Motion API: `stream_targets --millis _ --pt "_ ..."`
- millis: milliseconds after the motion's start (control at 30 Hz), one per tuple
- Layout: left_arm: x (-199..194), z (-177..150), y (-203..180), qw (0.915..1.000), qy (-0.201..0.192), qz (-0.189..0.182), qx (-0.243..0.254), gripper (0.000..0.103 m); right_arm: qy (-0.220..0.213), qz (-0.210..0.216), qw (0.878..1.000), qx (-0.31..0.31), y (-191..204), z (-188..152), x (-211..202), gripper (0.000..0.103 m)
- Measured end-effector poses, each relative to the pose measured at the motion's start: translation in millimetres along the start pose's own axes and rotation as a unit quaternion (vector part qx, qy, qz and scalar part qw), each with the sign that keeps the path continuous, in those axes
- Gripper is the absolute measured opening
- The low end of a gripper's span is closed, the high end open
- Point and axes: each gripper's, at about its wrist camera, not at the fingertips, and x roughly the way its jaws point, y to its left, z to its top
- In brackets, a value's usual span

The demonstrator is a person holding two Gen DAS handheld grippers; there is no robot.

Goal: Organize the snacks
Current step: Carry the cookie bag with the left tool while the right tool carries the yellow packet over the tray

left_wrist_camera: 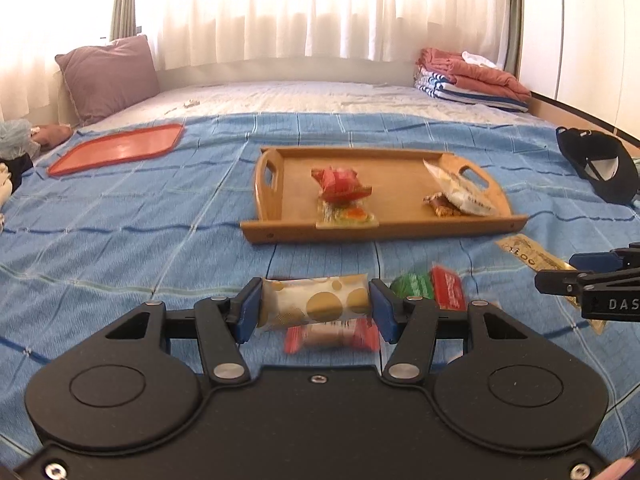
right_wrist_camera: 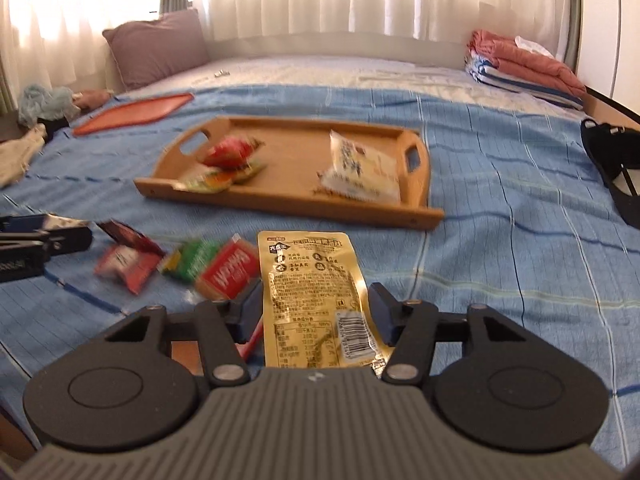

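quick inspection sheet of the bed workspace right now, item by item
surface: blue checked bedspread, rumpled.
job's things: wooden tray holds a red packet lying on a flat packet, and a white packet; loose red and green packets lie on the spread in front of the tray.
clutter: orange tray, black cap, folded blankets.
grippers: left tongs shut on a white packet with gold dots; right tongs shut on a gold pouch.
cables: nothing seen.
surroundings: purple pillow, white curtains, bright window light.
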Motion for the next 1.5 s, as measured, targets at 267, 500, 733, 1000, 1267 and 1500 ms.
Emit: stream_targets --millis 267,500,733,1000,1267,1500 --pt "5.1 35.9 5.5 0.9999 0.003 -0.009 -0.003 0.054 -0.008 0.015 1.000 0.019 1.5 36.7 -7.2 0.059" --pt "7.3 77.8 16.0 0.9997 -0.005 -0.015 -0.017 0.054 -0.018 0.028 0.999 0.029 3.1 76.2 -11.8 0.059" --pt "22.8 121.5 15.7 0.9998 -0.007 -0.019 -0.009 0.054 -0.026 0.028 0.999 0.029 5.9 113.8 -3.5 0.059" --pt "69.3 157.3 16.5 0.9986 0.016 -0.036 -0.035 0.054 -0.029 0.041 0.997 0.063 3.6 147.2 25.4 0.060" --pt "134.1 168.7 21.5 0.9982 0.027 -0.034 -0.041 0.054 -0.028 0.045 0.995 0.090 4.8 163.0 76.1 0.060" --pt "186.1 162.1 22.5 0.9976 0.041 -0.034 -0.043 0.054 -0.009 0.038 0.992 0.117 0.3 161.2 131.2 0.060"
